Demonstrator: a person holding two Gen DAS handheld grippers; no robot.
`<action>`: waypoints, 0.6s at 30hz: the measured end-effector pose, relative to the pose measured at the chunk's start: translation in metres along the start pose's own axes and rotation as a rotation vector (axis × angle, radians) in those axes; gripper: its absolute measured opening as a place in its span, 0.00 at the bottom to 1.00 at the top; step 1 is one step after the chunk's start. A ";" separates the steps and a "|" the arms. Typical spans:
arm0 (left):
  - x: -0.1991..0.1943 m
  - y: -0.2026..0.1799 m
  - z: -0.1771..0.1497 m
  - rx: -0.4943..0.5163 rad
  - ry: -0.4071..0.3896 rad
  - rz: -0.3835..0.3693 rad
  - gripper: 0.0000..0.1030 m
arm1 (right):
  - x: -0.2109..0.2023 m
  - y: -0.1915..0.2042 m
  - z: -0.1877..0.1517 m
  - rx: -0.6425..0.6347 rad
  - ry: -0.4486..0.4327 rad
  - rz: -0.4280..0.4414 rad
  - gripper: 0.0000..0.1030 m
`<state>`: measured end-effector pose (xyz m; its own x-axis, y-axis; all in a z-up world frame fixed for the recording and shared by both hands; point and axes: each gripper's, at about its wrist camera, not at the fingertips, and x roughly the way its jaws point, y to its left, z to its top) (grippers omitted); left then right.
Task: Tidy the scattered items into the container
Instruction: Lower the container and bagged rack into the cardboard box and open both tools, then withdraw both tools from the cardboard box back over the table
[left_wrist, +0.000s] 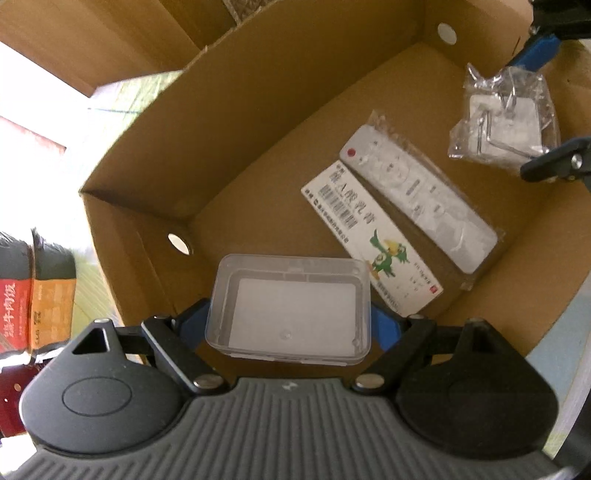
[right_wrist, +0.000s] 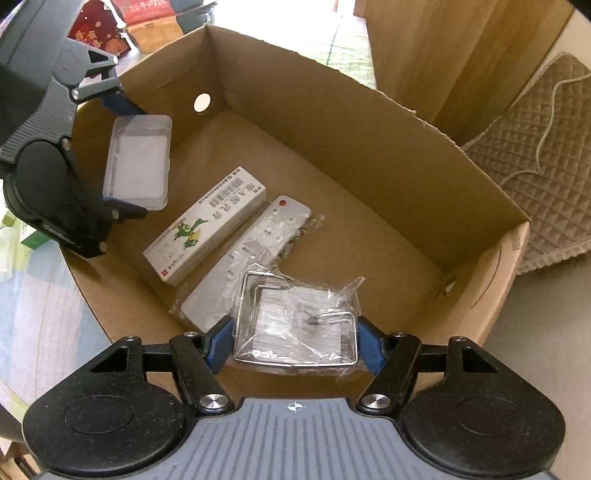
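Cardboard box (right_wrist: 369, 122) floor lies bare beyond remote (right_wrist: 255, 251).

— Daylight pours in from the upper left of the left wrist view, blown out white there.

— Yes, and the open brown cardboard box (right_wrist: 369, 155) bends at the fisheye edges. Soft focus; glare on the crinkled clear plastic bag (right_wrist: 295, 325).

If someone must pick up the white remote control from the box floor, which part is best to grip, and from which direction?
Probably best is the remote control at its red-button end, across its narrow width, a claw coming straight down. It lies flat in a clear wrapper; the medicine carton lies close along one long side, leaving little finger room there, and the bagged wire rack held by the right claw hides the other end.
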<state>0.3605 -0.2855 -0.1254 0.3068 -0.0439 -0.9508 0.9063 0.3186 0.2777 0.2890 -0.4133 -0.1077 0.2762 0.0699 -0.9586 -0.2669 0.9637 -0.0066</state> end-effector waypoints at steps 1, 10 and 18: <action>0.000 0.001 -0.001 -0.005 0.003 -0.003 0.83 | 0.000 -0.001 0.001 0.001 0.004 0.002 0.69; 0.001 0.005 -0.005 -0.029 0.027 -0.002 0.90 | 0.007 -0.004 0.009 0.008 0.023 0.032 0.81; -0.003 0.005 -0.005 -0.030 0.041 0.010 0.90 | -0.004 -0.002 0.011 0.009 0.002 0.039 0.86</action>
<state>0.3623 -0.2793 -0.1217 0.3029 -0.0017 -0.9530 0.8938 0.3474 0.2835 0.2989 -0.4121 -0.1010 0.2641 0.1066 -0.9586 -0.2689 0.9626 0.0330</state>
